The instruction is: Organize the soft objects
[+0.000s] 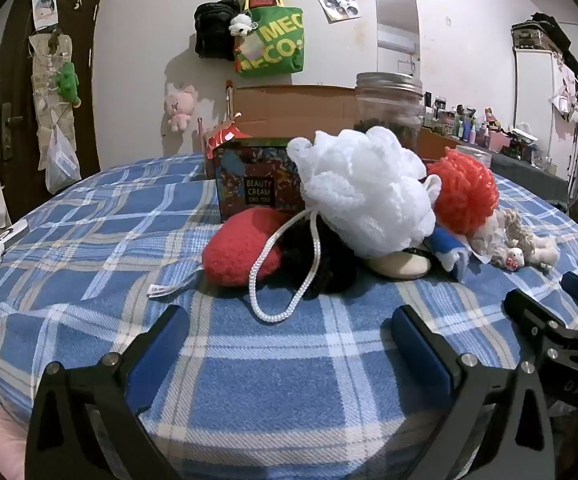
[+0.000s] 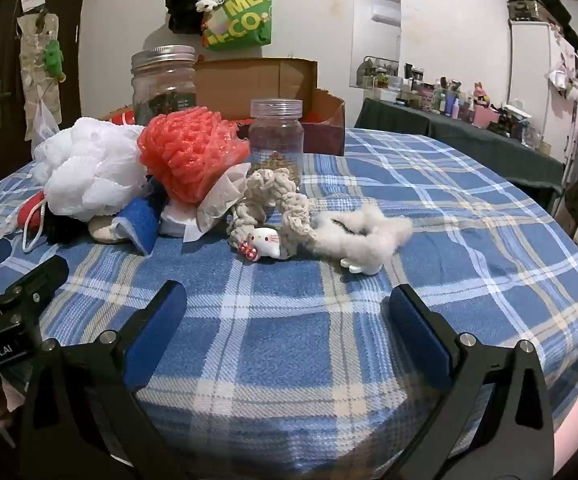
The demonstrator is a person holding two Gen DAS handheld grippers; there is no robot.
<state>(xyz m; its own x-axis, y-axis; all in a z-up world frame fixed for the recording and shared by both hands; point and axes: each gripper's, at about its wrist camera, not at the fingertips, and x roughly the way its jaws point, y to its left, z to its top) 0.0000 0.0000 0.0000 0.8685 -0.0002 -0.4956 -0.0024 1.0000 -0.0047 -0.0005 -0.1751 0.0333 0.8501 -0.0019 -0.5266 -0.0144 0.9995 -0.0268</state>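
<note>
Surface: blue plaid blanket (image 1: 289, 360), cardboard box (image 2: 273, 80) and jars behind.
Pile: white pouf (image 1: 365, 192) atop red plush (image 1: 245, 246), orange pouf (image 2: 189, 152) alongside; scrunchies (image 2: 309, 220) just right of it.
Left gripper (image 1: 289, 344): jaws apart, empty, pile straight ahead, cord loop (image 1: 277, 300) nearest.
Right gripper (image 2: 287, 320): jaws apart, empty, scrunchies straight ahead, long axis crosswise.
Nearer: likely right for scrunchies, left for poufs.

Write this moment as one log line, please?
left hand-held gripper: open, empty | right hand-held gripper: open, empty | white mesh pouf: atop pile | fluffy scrunchie: untouched
</note>
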